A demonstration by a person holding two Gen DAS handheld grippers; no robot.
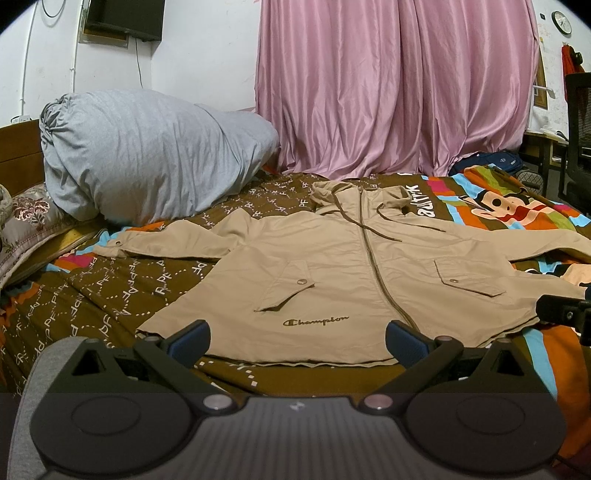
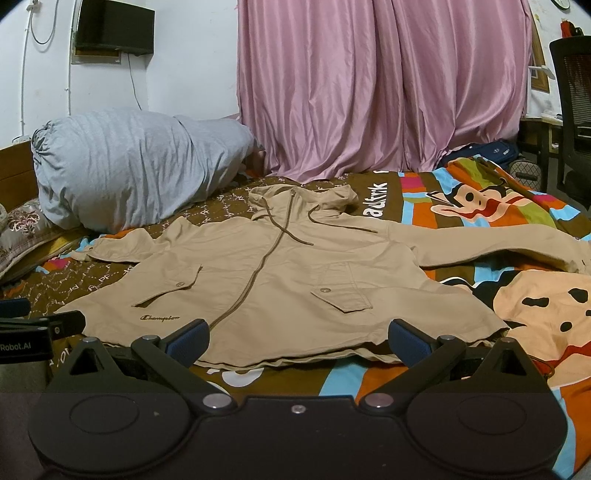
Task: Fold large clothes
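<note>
Jacket: a tan hooded jacket [image 1: 332, 266] lies front-up and spread flat on the bed, zipped shut, hood toward the curtain, hem toward the cameras.
Jacket details: two flap pockets with snap buttons flank the zip; brown script reading "Champion" [image 1: 316, 322] sits near the hem; the drawcords trail loose from the hood over the chest.
Sleeves: both stretch out sideways from the jacket's body, one toward the bundle, the other across the cartoon print.
Left gripper: the left gripper [image 1: 297, 341] hovers just short of the jacket's hem, level and pointing along the zip line, its blue-padded fingers [image 1: 192, 338] spread wide with nothing between them.
Right gripper: the right gripper [image 2: 297, 341] holds low at the hem beside the jacket's right pocket, fingers splayed wide and empty; its tip also shows at the edge of the left wrist view.
Bedspread: a brown and striped bedspread [image 2: 480, 206] with a cartoon monkey print lies under the jacket.
Bundle: a grey bedding bundle [image 1: 147, 155] sits beyond the jacket's sleeve, a patterned pillow [image 1: 29, 218] just beside it.
Curtain: a pink curtain [image 1: 395, 85] hangs behind the jacket's hood.
Wall: a dark screen [image 2: 114, 27] is mounted high above the bundle side of the jacket.
</note>
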